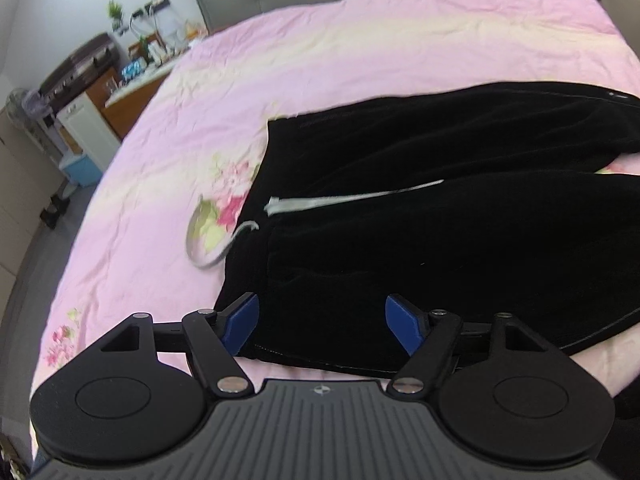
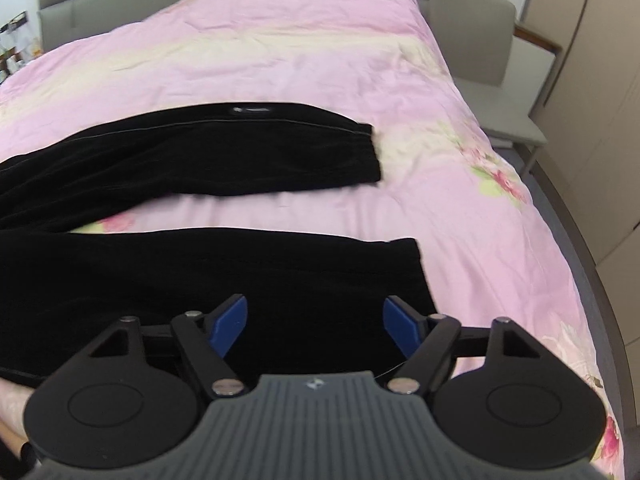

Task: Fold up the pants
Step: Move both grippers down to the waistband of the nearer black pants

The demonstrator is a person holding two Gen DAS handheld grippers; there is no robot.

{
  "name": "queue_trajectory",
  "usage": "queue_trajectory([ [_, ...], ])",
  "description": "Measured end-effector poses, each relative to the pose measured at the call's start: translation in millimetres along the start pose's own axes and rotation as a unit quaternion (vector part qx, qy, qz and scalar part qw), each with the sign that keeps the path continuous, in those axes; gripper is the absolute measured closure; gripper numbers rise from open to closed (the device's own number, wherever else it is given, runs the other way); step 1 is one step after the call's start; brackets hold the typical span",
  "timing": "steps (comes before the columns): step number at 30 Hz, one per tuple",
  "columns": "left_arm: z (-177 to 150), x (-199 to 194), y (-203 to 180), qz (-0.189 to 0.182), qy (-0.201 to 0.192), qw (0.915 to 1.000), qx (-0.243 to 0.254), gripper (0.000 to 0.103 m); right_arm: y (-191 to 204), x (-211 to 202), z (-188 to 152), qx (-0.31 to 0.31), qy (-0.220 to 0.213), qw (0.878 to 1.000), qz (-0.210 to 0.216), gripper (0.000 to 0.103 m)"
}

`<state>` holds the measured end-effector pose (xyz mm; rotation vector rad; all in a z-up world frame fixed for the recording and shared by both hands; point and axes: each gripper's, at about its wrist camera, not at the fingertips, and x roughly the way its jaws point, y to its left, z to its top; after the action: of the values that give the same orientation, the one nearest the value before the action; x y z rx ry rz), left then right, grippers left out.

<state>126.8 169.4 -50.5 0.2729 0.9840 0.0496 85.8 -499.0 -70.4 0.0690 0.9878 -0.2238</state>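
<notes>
Both grippers gape empty: left gripper [image 1: 322, 322] over the waistband at 6 o'clock, right gripper [image 2: 315, 322] over the near cuff. I'd pinch the black pants [image 1: 420, 216], spread on the pink bedspread [image 1: 320, 60], evenly and lift toward 12 o'clock.

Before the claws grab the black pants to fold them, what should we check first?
1. Left claw open, nothing in it: ok.
2. Right claw open, nothing in it: ok.
3. Pants lying flat on the pink bedspread: ok.
4. Two legs apart, bedspread showing between them, near leg and far leg: ok.
5. White drawstring trailing off the waist onto the bedspread, not tucked in: not ok.
6. Claws touching the fabric: cannot tell.
</notes>
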Motion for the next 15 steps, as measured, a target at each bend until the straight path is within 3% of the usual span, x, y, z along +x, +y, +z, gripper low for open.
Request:
queue_trajectory([
  [4,2.6,30.7,-0.7,-0.005,0.035,0.9993,0.008,0.022,-28.4,37.1,16.4,0.009,0.022,0.999,-0.024,0.033],
  [11,9.3,67.2,-23.9,0.019,0.077,0.9958,0.045,0.022,-68.8,93.6,44.2,0.045,0.083,0.996,-0.004,0.033],
  [14,11.3,72.4,-28.7,0.019,0.085,0.9951,0.046,0.022,-75.4,107.9,44.5,0.067,0.119,0.99,0.038,0.055],
  [15,12.2,75.3,-29.4,0.02,0.087,0.995,0.044,0.022,-75.7,108.1,44.0,0.069,0.119,0.99,0.038,0.057],
])
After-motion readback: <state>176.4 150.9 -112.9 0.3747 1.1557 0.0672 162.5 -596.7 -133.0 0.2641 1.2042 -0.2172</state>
